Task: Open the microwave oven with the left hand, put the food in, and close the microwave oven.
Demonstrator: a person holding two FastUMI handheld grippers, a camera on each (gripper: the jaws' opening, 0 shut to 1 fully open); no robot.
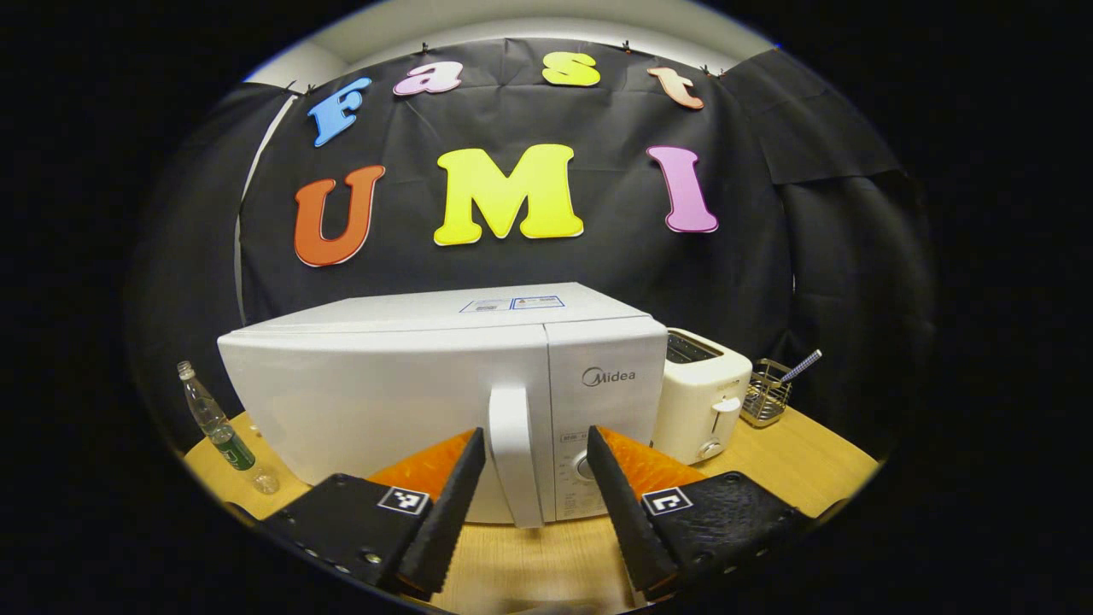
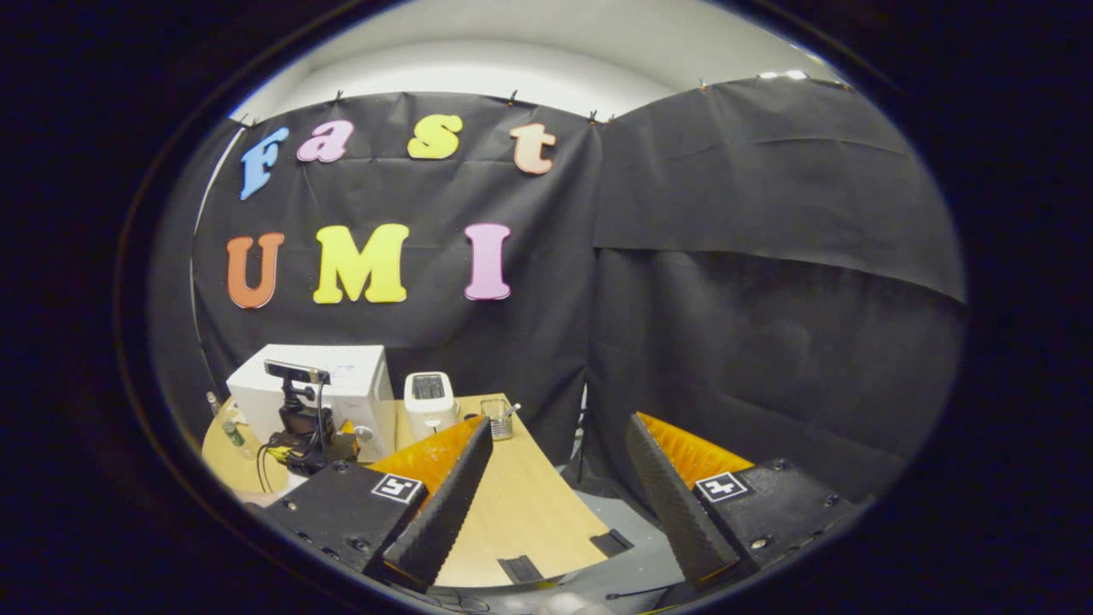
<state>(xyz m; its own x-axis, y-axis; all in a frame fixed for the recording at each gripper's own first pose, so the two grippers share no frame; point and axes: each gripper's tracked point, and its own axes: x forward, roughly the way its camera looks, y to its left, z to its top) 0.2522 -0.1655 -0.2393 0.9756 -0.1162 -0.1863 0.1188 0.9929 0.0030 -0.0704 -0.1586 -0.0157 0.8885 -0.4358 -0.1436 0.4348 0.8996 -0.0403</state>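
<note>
Tabletop: left claw wide, prob. untouching.

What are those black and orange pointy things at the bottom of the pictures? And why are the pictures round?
Those are gripper fingers, like big tweezers. A person holds one gripper in each hand, and a little camera with a very wide lens rides on each, which makes the pictures round.

The left gripper view looks over the left gripper. Its fingers are open, either side of the handle of a white microwave, whose door is shut. They are not squeezing it yet. Beside the microwave on the wooden table stand a toaster, a wire basket and a bottle.

The right gripper view looks over the right gripper, farther back, open and holding nothing. Far off you can see the left gripper in front of the microwave.
</note>
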